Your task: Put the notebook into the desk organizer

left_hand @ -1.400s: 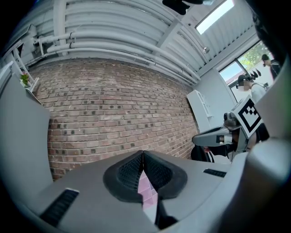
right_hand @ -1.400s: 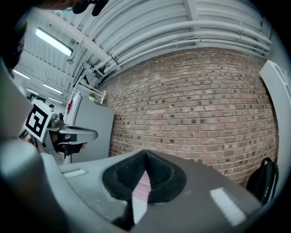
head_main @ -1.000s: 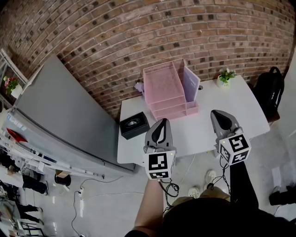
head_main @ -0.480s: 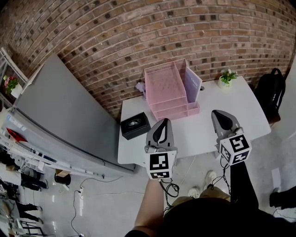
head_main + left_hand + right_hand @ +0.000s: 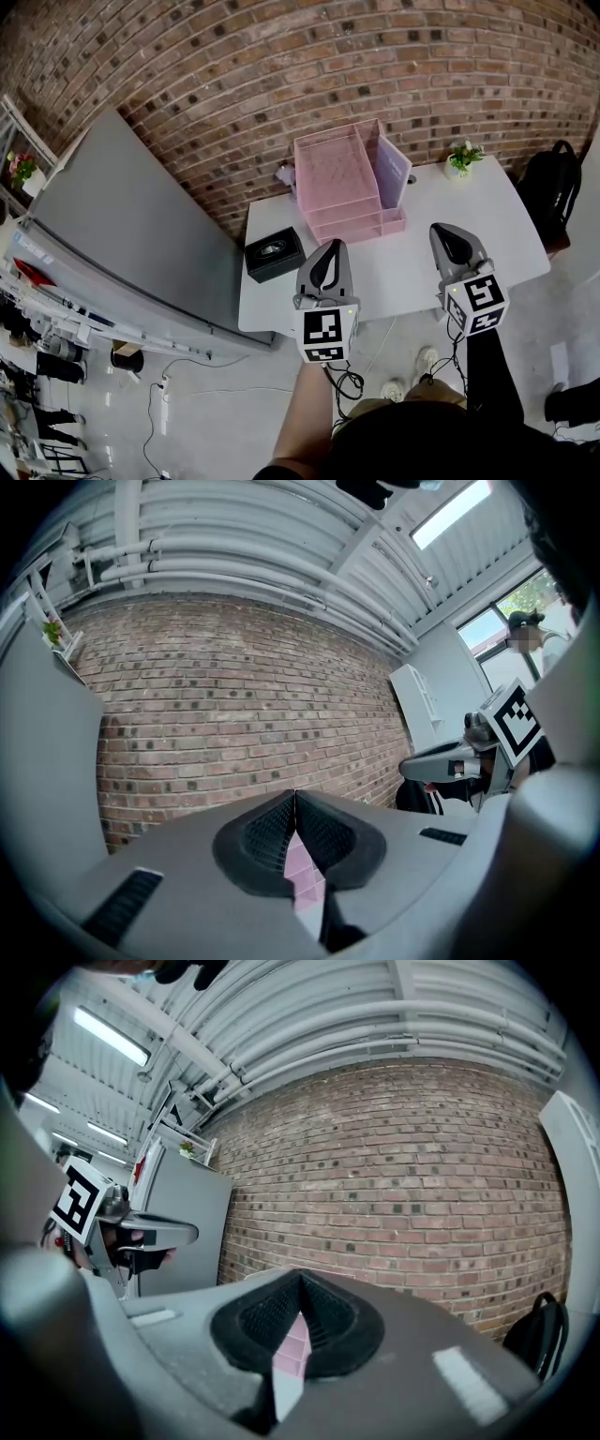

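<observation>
**Seemingly filed: lilac notebook is seen upright in pink organizer while both tongs are kept shut**

Both tools are held level by the near edge of the white worktop (image 5: pixel 412 267), well apart from the pink mesh desk organizer (image 5: pixel 330 176) set against the brick wall (image 5: pixel 281 75). The left tongs (image 5: pixel 330 247) and the right tongs (image 5: pixel 442 231) are each pressed together, and nothing is caught between them. A thin lilac notebook (image 5: pixel 391 172) is seen standing upright in the organizer's right-hand compartment, just beside the stacked trays, so the task is judged done or very nearly so.

The notebook is judged light, slim and somewhat bendy, with a cover that may be smooth. Should reseating be needed, it would best be pinched at its exposed top edge, close to the spine where it is likely stiffest. It should then be kept upright so that it is not bowed against the mesh.

A black box (image 5: pixel 273 253) is set at the worktop's left corner, and a small potted plant (image 5: pixel 458 156) at the far right.
</observation>
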